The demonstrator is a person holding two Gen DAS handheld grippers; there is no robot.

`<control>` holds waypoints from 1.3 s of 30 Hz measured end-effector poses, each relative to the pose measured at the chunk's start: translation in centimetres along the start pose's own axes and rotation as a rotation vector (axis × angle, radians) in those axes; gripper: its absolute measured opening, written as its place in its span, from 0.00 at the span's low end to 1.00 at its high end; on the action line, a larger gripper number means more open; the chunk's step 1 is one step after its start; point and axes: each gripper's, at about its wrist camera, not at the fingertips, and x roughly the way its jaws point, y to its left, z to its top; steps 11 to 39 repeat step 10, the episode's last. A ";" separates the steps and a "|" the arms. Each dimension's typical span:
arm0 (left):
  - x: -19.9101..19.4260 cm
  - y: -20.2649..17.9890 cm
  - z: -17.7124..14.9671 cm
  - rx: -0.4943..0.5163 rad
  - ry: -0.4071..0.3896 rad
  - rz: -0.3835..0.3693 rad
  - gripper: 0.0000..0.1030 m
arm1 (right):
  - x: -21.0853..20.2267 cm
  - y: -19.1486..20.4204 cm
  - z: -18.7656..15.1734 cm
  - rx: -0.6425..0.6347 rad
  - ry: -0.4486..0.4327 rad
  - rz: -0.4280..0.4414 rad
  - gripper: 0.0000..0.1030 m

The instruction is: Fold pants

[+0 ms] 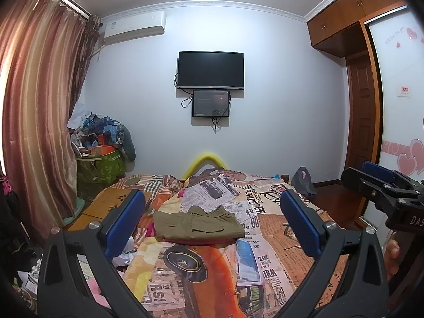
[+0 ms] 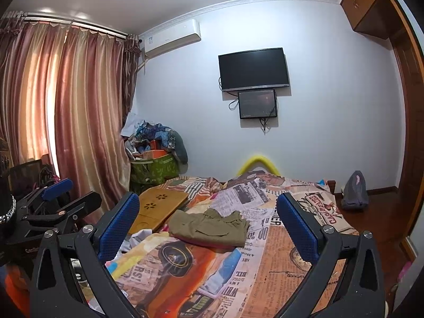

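Olive green pants [image 1: 198, 224] lie folded into a compact rectangle on top of a pink garment [image 1: 190, 240] in the middle of the bed; they also show in the right wrist view [image 2: 209, 228]. My left gripper [image 1: 212, 214] is open and empty, held back above the near part of the bed. My right gripper [image 2: 208, 217] is open and empty, likewise held back from the pants. The right gripper also shows at the right edge of the left wrist view [image 1: 381, 185], and the left gripper at the left of the right wrist view [image 2: 63, 198].
A newspaper-print quilt [image 1: 278, 251] covers the bed. A wooden lap table [image 2: 159, 206] lies on the bed's left side. A cluttered green basket [image 1: 100, 169] stands by the curtain [image 1: 39, 122]. A grey bag [image 2: 355, 190] sits on the floor at right. A wardrobe [image 1: 392, 79] stands at right.
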 end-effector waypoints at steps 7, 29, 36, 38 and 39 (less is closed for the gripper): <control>0.0 0.0 0.0 -0.001 0.000 -0.005 1.00 | 0.0 0.0 -0.1 0.002 0.003 -0.002 1.00; 0.1 0.1 0.0 0.000 0.002 -0.004 1.00 | 0.1 0.0 -0.1 0.002 0.004 -0.003 1.00; 0.1 0.1 0.0 0.000 0.002 -0.004 1.00 | 0.1 0.0 -0.1 0.002 0.004 -0.003 1.00; 0.1 0.1 0.0 0.000 0.002 -0.004 1.00 | 0.1 0.0 -0.1 0.002 0.004 -0.003 1.00; 0.1 0.1 0.0 0.000 0.002 -0.004 1.00 | 0.1 0.0 -0.1 0.002 0.004 -0.003 1.00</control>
